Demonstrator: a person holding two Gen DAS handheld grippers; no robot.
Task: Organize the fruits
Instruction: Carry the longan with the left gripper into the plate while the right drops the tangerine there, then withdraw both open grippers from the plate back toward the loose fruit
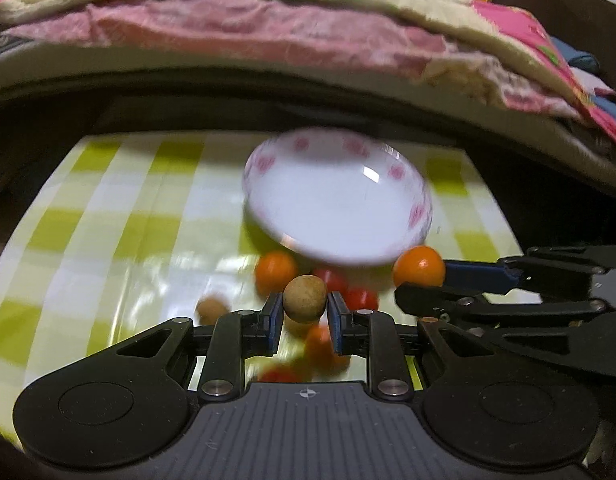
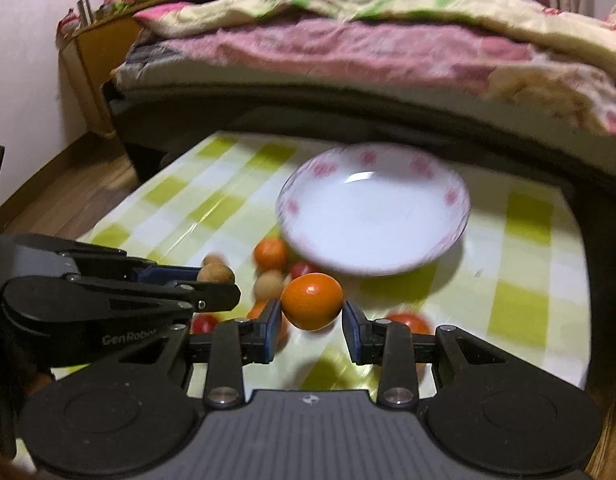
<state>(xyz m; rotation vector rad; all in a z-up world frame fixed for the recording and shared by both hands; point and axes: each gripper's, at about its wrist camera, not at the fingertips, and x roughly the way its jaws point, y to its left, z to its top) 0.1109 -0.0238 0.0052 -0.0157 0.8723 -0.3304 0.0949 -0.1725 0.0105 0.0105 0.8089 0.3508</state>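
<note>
Left gripper [image 1: 304, 312] clamps the small round tan-brown fruit [image 1: 304, 298] at its middle; light, hard, rolls easily. Right gripper [image 2: 311, 316] clamps the glossy round orange fruit [image 2: 312, 295] across its widest part; slick skin, moderate squeeze. White pink-patterned ceramic plate [image 2: 372, 208] sits at 12 o'clock, empty, on the green-checked table [image 2: 528, 312].

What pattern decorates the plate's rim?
Pink floral marks on the white plate; the right wrist view shows it best.
</note>
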